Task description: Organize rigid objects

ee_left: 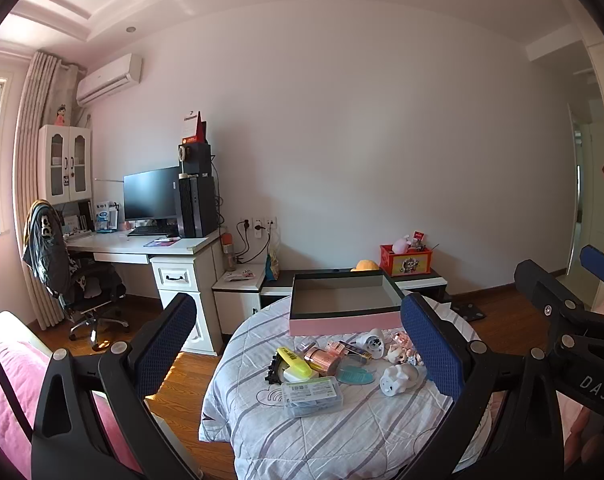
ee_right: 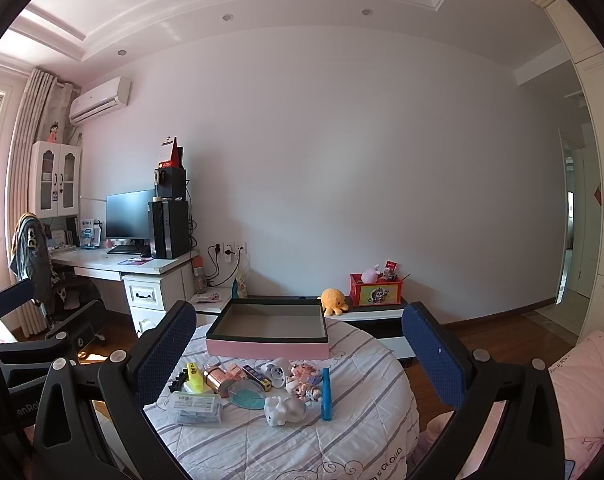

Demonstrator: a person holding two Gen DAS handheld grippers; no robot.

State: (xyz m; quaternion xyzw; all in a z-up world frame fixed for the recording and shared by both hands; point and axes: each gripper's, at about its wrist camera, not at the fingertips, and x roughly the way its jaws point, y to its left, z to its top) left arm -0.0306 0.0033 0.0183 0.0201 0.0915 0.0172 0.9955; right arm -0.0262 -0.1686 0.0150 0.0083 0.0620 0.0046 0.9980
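A round table with a striped cloth (ee_left: 342, 440) (ee_right: 362, 432) holds an open pink box (ee_left: 342, 300) (ee_right: 267, 330) at the back. In front of it lie several small items: a yellow highlighter (ee_left: 293, 360) (ee_right: 195, 378), a clear plastic case (ee_left: 312, 396) (ee_right: 197, 406), a white pig figure (ee_left: 398, 378) (ee_right: 283, 408), a rose-gold bottle (ee_left: 322, 358) (ee_right: 217, 382), a teal disc (ee_left: 356, 376) (ee_right: 247, 398), small dolls (ee_right: 306, 384) and a blue pen (ee_right: 326, 394). My left gripper (ee_left: 297, 356) and right gripper (ee_right: 297, 360) are both open and empty, held above and in front of the items.
A white desk (ee_left: 141, 246) with a monitor and computer tower stands at the left, with an office chair (ee_left: 81, 284). A low cabinet (ee_right: 378, 312) behind the table carries a red box and a yellow plush. A pink bed (ee_right: 582, 380) lies to the right.
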